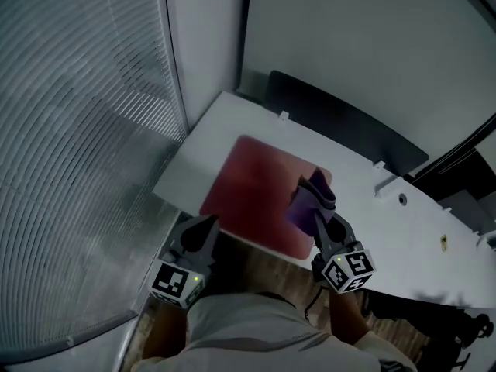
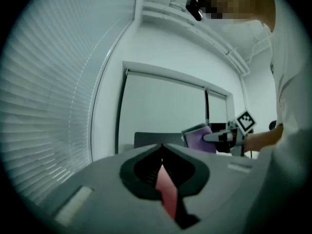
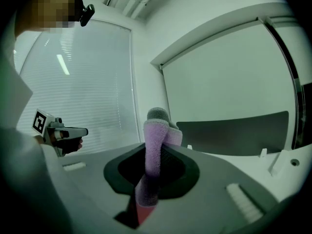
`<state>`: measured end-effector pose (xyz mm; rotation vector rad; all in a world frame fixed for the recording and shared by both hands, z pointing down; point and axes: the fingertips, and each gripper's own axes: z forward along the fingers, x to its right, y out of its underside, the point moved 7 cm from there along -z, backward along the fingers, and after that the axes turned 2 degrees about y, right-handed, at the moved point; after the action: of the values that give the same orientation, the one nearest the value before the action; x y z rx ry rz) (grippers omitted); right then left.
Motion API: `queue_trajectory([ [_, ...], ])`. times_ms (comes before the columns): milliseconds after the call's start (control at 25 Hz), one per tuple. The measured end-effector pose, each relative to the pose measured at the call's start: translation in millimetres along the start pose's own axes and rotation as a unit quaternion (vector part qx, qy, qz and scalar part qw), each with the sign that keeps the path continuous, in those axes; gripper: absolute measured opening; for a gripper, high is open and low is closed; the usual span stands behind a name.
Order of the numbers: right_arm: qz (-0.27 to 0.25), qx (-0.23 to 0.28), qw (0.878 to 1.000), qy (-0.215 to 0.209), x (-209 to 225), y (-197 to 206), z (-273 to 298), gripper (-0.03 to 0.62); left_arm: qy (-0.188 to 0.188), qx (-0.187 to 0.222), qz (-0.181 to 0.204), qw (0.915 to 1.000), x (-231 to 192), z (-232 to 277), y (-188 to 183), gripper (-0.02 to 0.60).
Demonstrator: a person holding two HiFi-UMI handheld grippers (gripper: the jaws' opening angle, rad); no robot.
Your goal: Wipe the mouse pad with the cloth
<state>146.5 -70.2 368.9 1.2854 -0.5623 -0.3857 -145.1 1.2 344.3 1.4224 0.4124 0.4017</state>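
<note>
A dark red mouse pad [image 1: 256, 192] lies on the white desk [image 1: 203, 149] near its front edge. My right gripper [image 1: 319, 222] is shut on a folded purple cloth [image 1: 311, 198], which stands up above the pad's right part. In the right gripper view the cloth [image 3: 155, 130] is clamped upright between the jaws. My left gripper [image 1: 206, 228] hovers by the pad's front left corner, jaws shut with nothing in them. In the left gripper view a strip of the red pad [image 2: 168, 189] shows beneath the closed tips [image 2: 162, 146], and the cloth [image 2: 199, 139] appears off to the right.
A dark panel [image 1: 341, 122] stands along the desk's far edge. Window blinds [image 1: 77, 130] fill the left side. Small white fittings [image 1: 385, 184] and a round hole [image 1: 402, 199] sit on the desk right of the pad. Wood floor shows below the desk's front edge.
</note>
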Motion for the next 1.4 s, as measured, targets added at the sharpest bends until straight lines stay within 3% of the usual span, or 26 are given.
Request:
queue_trajectory([
  [280, 0.007, -0.019, 0.999, 0.032, -24, 15, 87, 0.048, 0.036, -0.002, -0.007, 0.9993, -102, 30, 23, 0.002],
  [440, 0.02, -0.035, 0.998, 0.037, -34, 20, 121, 0.048, 0.046, -0.004, -0.006, 0.9989, -136, 37, 26, 0.002],
  [720, 0.058, -0.072, 0.996, 0.005, -24, 50, 195, 0.048, 0.043, -0.013, -0.029, 0.9986, -168, 62, 54, 0.002],
  [880, 0.067, -0.1, 0.992, -0.035, -13, 78, 241, 0.048, 0.039, -0.015, -0.01, 0.9991, -169, 80, 70, 0.002],
  [1080, 0.112, -0.153, 0.978, -0.083, 4, 99, 314, 0.048, 0.006, -0.04, -0.032, 0.9986, -170, 96, 61, 0.002],
  [1240, 0.176, -0.198, 0.958, -0.109, 17, 128, 378, 0.048, -0.016, -0.058, -0.034, 0.9976, -169, 107, 58, 0.002],
  [1400, 0.214, -0.231, 0.945, -0.089, 36, 154, 422, 0.048, -0.032, -0.071, -0.045, 0.996, -172, 117, 54, 0.002],
])
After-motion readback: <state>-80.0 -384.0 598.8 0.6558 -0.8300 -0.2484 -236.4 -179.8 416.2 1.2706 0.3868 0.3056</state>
